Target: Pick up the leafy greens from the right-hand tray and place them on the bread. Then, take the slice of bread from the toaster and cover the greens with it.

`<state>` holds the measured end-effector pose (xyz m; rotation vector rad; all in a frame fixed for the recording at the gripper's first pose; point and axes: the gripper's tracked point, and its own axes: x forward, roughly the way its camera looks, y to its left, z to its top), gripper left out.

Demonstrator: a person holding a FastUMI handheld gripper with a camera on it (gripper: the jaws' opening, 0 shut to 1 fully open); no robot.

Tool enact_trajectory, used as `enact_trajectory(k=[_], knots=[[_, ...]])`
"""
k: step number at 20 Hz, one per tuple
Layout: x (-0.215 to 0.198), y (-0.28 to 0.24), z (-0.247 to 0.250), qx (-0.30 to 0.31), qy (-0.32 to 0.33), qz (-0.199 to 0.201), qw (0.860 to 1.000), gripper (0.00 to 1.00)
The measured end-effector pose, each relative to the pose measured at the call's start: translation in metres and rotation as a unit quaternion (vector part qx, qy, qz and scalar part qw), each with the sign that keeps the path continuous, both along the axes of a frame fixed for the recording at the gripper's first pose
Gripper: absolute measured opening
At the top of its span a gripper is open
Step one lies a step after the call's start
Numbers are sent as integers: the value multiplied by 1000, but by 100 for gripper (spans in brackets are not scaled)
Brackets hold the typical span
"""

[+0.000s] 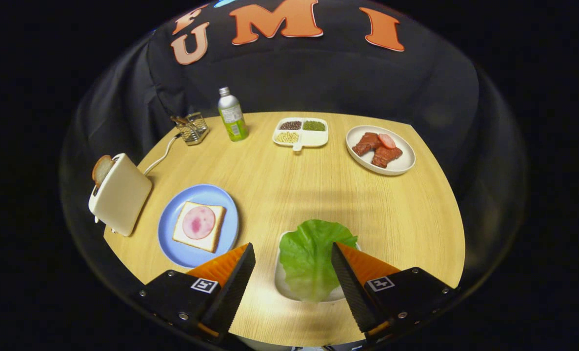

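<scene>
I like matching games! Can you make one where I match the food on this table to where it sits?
Things:
1. green lettuce leaf
2. round pink ham slice
3. brown-crusted bread slice
4. reddish-brown meat pieces

Places:
A. on square bread on the blue plate
B. sticking out of the cream toaster
C. on the oval white plate at the far side
D. on the white tray between the open gripper's fingers

Pairs: 1-D, 2-A, 3-B, 4-C
</scene>
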<state>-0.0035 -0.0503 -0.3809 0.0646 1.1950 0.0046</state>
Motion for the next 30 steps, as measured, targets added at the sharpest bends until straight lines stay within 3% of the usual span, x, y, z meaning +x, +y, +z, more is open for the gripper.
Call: enact_trajectory(k=[5, 18, 22, 24, 27, 30], knots=[[-9, -9, -35, 10, 51, -23, 998, 94], [-21, -18, -82, -35, 104, -14, 994, 82], [-17, -14, -80, -36, 94, -1, 995, 70], [-15, -15, -82, -35, 88, -1, 996, 57], [-14, -18, -81, -34, 77, -5, 996, 24], [-15, -21, -80, -21, 74, -17, 997, 13]])
